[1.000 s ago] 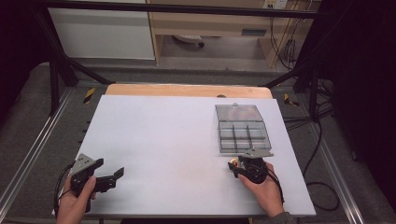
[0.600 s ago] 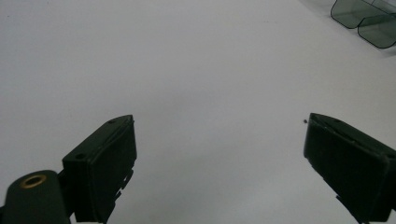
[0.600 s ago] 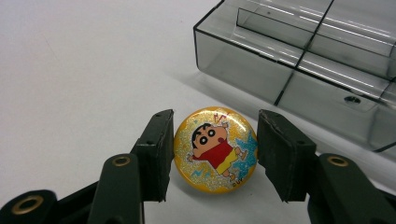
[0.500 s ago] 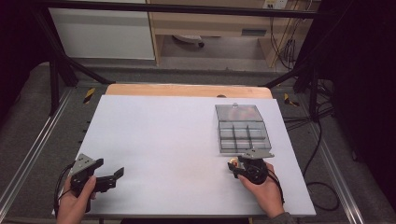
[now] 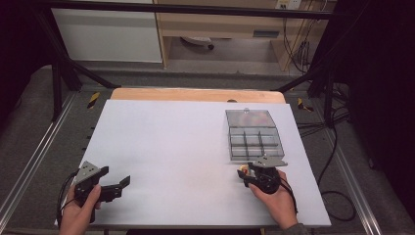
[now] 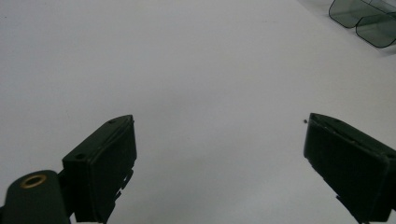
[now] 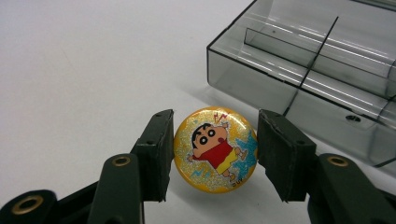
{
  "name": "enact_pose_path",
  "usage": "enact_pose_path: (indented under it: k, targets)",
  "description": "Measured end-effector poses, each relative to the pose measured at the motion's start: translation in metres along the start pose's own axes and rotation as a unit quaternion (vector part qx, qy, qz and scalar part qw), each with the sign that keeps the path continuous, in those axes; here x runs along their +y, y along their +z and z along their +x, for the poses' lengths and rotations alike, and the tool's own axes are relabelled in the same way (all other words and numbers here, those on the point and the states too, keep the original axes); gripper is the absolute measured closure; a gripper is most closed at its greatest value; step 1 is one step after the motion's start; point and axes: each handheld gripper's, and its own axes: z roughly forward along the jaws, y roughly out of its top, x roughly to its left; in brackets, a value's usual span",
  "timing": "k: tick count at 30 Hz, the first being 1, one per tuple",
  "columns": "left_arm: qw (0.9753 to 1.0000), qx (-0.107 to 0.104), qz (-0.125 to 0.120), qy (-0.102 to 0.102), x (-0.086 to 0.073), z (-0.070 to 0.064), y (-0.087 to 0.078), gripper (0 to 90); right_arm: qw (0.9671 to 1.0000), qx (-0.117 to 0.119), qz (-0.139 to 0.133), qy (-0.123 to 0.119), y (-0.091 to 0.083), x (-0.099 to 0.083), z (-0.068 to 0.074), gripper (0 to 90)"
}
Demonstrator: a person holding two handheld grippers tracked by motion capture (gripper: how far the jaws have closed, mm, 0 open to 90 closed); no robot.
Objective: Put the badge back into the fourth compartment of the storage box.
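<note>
Round badge (image 7: 215,149) on bench (image 5: 186,147), near right, just beside clear box (image 5: 254,134). Right gripper (image 7: 212,154) jaws bracketing its rim, slight gap at right. Light, stiff, probably slick; grip opposite edges. Left gripper (image 6: 219,154) jaws wide, empty.

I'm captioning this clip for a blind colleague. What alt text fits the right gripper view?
A round yellow cartoon badge lies on the white table between the two black jaws of the right gripper, which bracket it closely on both sides. Behind it, to the right, stands a clear compartment box.
</note>
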Motion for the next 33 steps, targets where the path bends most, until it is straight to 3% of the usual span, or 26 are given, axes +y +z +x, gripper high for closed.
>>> enact_pose_path:
  k: [17, 33]
  targets:
    - [1.0000, 0.000, 0.002, -0.002, -0.001, 0.000, 0.000, 9.7, 0.9995, -0.003, -0.031, 0.003, -0.010, 0.008, 0.004, 47.5]
    - [1.0000, 0.003, 0.005, -0.004, -0.002, 0.001, 0.000, 9.7, 0.9978, -0.006, -0.066, -0.001, -0.014, 0.036, 0.000, 47.5]
